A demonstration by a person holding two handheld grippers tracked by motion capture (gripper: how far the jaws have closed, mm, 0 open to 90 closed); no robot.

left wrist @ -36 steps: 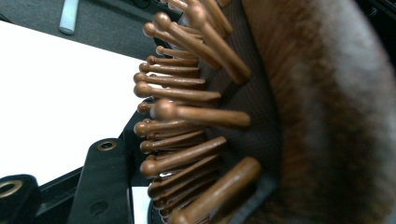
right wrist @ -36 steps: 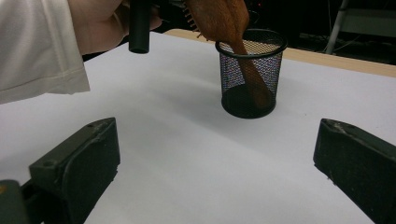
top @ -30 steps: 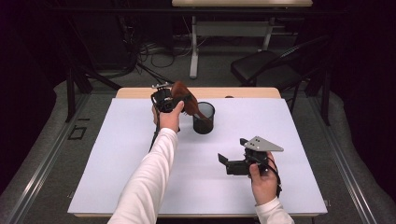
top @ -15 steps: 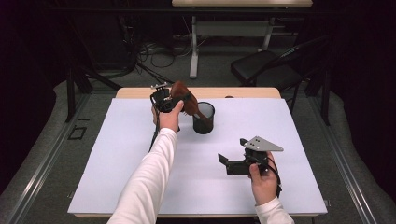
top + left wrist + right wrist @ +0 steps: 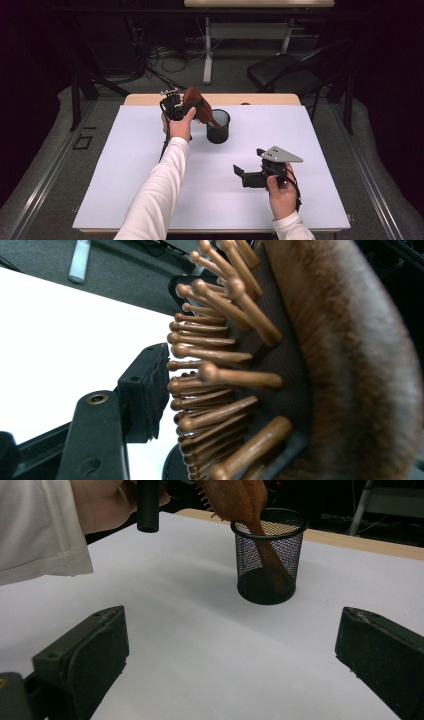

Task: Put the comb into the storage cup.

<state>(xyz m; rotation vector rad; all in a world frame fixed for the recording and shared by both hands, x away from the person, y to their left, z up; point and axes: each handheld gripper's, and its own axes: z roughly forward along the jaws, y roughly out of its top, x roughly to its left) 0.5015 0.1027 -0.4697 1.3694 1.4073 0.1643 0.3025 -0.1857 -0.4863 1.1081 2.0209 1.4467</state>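
My bench (image 5: 320,150) has a white top with a strip of light wood along its far edge. Around it the floor (image 5: 45,170) is grey carpet. A black chair (image 5: 285,75) stands past the far right corner. Behind the bench is another table on a white leg (image 5: 207,55), with black cables (image 5: 165,57) lying near it. The rest of the room is dark.

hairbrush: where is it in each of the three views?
High view: the brush is upper centre, head in the left gripper, handle down in the mesh cup.
Left gripper view: bristles and wooden back take up the right half, close up.
Right gripper view: top centre, handle inside the cup.
Shared landmark: the white table top.
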